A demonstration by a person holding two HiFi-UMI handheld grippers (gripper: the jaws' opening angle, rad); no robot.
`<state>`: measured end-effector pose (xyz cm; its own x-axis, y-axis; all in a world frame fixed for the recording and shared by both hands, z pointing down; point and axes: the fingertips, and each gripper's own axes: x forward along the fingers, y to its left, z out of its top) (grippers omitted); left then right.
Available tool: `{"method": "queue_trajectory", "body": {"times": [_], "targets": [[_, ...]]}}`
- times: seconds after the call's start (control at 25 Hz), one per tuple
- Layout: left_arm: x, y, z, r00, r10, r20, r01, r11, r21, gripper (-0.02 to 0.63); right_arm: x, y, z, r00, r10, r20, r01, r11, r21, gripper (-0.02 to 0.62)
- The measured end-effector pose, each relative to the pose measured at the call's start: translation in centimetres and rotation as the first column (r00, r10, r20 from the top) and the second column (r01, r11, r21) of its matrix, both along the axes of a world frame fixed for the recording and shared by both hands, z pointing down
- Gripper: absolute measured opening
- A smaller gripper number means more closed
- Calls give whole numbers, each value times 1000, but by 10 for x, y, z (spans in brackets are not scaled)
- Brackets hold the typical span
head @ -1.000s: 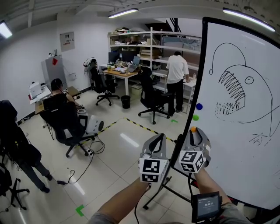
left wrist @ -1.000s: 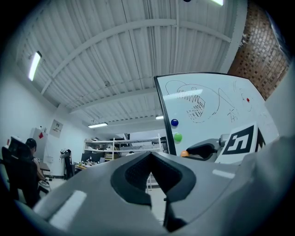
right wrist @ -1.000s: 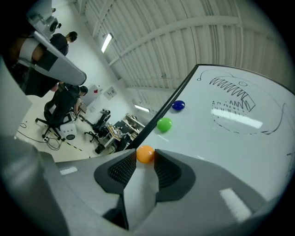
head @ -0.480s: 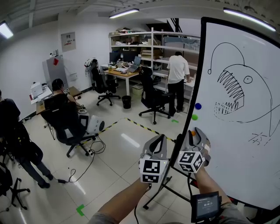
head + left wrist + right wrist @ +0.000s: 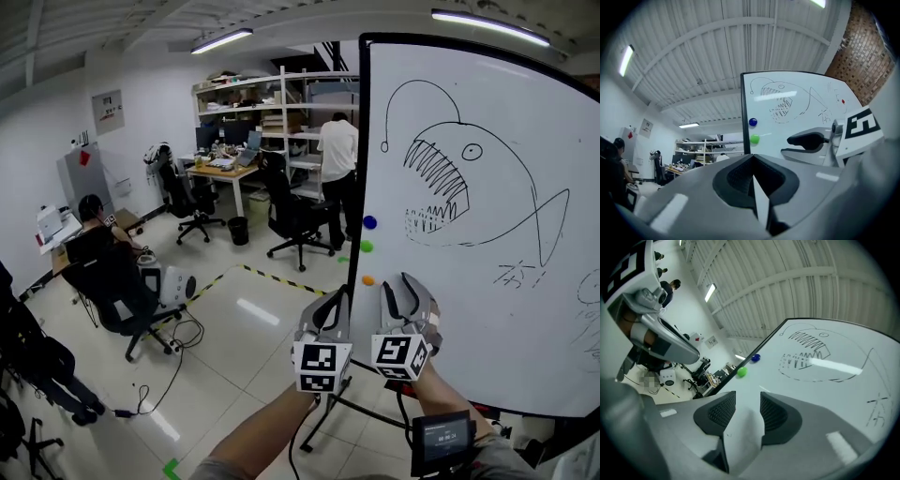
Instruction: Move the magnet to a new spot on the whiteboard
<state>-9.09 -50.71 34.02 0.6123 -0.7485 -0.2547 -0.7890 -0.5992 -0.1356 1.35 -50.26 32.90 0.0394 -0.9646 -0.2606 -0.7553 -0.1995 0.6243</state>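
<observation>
free: bare whiteboard (image 5: 473,323) below fish drawing (image 5: 441,183) | obstacles: three magnets (image 5: 367,247) in a column near its left edge

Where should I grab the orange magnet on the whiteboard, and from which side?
Pinch the orange magnet across its rounded sides, coming straight at the whiteboard's face. It looks like a small round button sitting flat on the board near the left edge, below the green magnet, so only its rim offers purchase. The right gripper is nearest; its jaws have just been opening, with nothing between them.
</observation>
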Motion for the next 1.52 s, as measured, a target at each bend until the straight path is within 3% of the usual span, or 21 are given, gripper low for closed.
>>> {"method": "queue_trajectory", "body": {"times": [0.16, 0.28, 0.52, 0.84, 1.08, 1.52], "targets": [[42, 19, 0, 997, 72, -1, -72, 997, 8, 0, 32, 38, -13, 999, 38, 4, -38, 998, 48, 156], [88, 46, -4, 986, 166, 4, -166, 986, 7, 0, 74, 77, -22, 993, 118, 16, -119, 990, 73, 146], [183, 104, -14, 948, 317, 22, -317, 948, 40, 0, 167, 156, -31, 960, 272, 61, -277, 956, 98, 132], [285, 181, -34, 896, 443, 24, -444, 893, 79, 0, 269, 250, -46, 915, 389, 110, -401, 905, 139, 100], [347, 232, -54, 873, 487, 39, -487, 862, 141, 0, 330, 311, -64, 898, 417, 140, -437, 883, 173, 8], [413, 284, -85, 872, 488, 22, -482, 852, 206, 0, 394, 370, -102, 912, 393, 122, -411, 874, 258, 8]]}}
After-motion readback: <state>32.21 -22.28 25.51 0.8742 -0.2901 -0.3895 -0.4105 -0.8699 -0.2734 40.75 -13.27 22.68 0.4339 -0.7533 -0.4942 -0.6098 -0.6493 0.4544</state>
